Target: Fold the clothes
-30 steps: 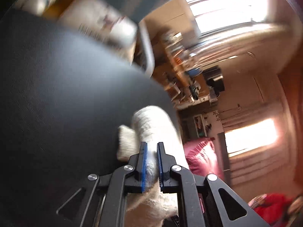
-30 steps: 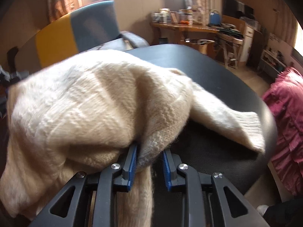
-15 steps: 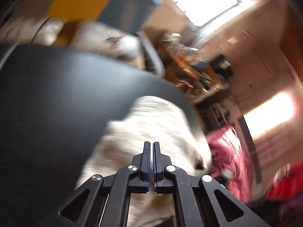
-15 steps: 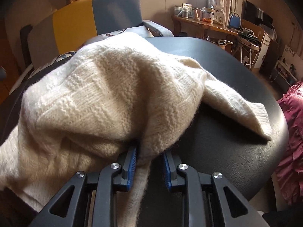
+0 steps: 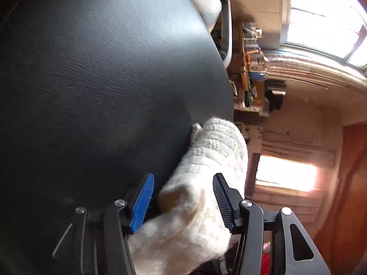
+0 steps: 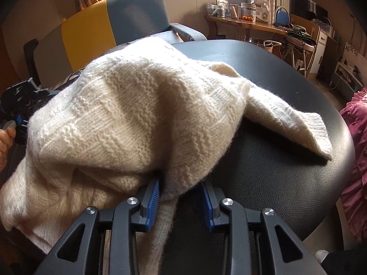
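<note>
Left claw (image 5: 183, 202) sprang apart | right claw (image 6: 181, 202) apart too | cream knit sweater (image 6: 128, 119) heaped, one sleeve splayed

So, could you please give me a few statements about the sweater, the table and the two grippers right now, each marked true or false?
1. The sweater is cream knit. True.
2. The left gripper is clamped shut. False: its jaws stand wide apart, with knit between them.
3. One sleeve lies stretched out on the black table. True.
4. The sweater is folded into a neat flat rectangle. False: it sits in a bunched heap.
5. The right gripper has sweater fabric between its jaws. True.
6. The table is bare wood. False: its top is black with a leather-like grain.
</note>
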The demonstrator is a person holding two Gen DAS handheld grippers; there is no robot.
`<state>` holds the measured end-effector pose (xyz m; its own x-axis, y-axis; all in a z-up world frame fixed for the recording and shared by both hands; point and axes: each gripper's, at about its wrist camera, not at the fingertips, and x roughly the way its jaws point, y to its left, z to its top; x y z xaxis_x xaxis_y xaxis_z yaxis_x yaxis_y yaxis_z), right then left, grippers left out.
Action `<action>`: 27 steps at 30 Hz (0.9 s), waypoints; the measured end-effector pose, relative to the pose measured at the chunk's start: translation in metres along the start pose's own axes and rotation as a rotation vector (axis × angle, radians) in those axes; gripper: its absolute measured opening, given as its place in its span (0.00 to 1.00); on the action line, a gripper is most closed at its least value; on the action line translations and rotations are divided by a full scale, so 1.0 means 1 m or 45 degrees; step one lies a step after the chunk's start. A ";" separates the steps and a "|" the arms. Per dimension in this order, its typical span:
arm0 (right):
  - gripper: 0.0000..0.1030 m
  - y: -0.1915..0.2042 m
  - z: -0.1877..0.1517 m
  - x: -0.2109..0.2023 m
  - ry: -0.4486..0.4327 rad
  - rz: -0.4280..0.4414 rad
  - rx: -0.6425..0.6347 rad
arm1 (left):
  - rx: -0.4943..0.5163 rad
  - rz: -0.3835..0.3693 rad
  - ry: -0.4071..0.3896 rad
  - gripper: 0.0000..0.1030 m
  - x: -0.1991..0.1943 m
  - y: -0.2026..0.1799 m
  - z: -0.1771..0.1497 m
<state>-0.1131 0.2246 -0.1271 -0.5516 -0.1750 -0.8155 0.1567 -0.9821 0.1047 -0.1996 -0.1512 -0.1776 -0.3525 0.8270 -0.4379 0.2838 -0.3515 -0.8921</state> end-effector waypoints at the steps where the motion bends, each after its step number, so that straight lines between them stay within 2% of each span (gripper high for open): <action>1: 0.32 0.000 0.001 0.001 0.003 -0.002 0.001 | 0.011 -0.012 -0.020 0.52 -0.001 -0.004 -0.002; 2: 0.33 0.000 0.002 0.001 0.008 -0.004 0.002 | 0.021 -0.025 -0.040 0.47 -0.001 -0.008 -0.003; 3: 0.33 0.002 0.003 0.000 0.017 -0.012 0.002 | 0.032 -0.037 -0.060 0.39 -0.002 -0.011 -0.005; 4: 0.33 0.003 0.004 -0.001 0.024 -0.020 -0.002 | 0.042 -0.050 -0.080 0.20 -0.003 -0.015 -0.007; 5: 0.33 0.008 0.005 -0.002 0.021 -0.039 -0.025 | 0.053 -0.062 -0.100 0.15 -0.004 -0.019 -0.008; 8: 0.33 0.021 0.009 -0.006 0.009 -0.091 -0.097 | 0.084 -0.100 -0.160 0.12 -0.006 -0.031 -0.014; 10: 0.33 0.033 0.010 -0.012 -0.028 -0.081 -0.151 | 0.105 -0.125 -0.200 0.11 -0.007 -0.038 -0.017; 15: 0.33 0.067 0.007 -0.001 0.022 -0.038 -0.286 | 0.507 -0.074 -0.401 0.11 -0.071 -0.108 -0.069; 18: 0.32 0.072 0.002 0.010 0.051 -0.019 -0.255 | 0.823 -0.020 -0.457 0.11 -0.093 -0.146 -0.131; 20: 0.33 0.067 0.004 0.011 0.063 0.026 -0.179 | 0.999 0.050 -0.421 0.11 -0.095 -0.153 -0.173; 23: 0.33 0.059 0.005 0.011 0.076 0.085 -0.072 | 1.066 0.150 -0.282 0.11 -0.080 -0.130 -0.215; 27: 0.33 0.056 0.002 0.003 0.084 0.105 -0.034 | 0.890 0.252 -0.129 0.12 -0.049 -0.072 -0.225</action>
<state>-0.1078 0.1691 -0.1227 -0.4807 -0.2495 -0.8407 0.2220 -0.9621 0.1586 -0.0022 -0.0672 -0.0671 -0.4438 0.6862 -0.5763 -0.2725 -0.7160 -0.6427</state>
